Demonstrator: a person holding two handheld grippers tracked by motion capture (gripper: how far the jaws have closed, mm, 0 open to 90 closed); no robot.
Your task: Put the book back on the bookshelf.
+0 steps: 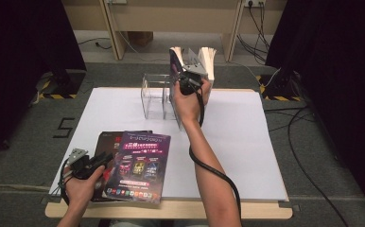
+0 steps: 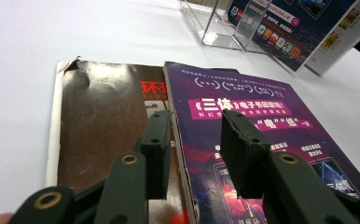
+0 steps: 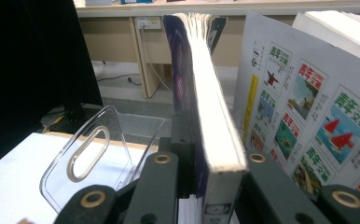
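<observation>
Partly, the right tool (image 3: 206, 182) hides its gripped magazine's (image 3: 201, 93) cover.

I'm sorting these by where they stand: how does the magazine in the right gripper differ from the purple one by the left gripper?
The held magazine stands upright, clamped in the right gripper at the clear rack; the purple magazine lies flat on the table, overlapping a brown one, untouched by the left gripper. Both have purple covers.

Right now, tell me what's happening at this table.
A person is filing magazines into a clear rack. The right gripper is shut on an upright magazine, holding it at the rack beside another magazine standing there. The left gripper hangs open over two magazines lying flat: a purple one partly on a brown one.
</observation>
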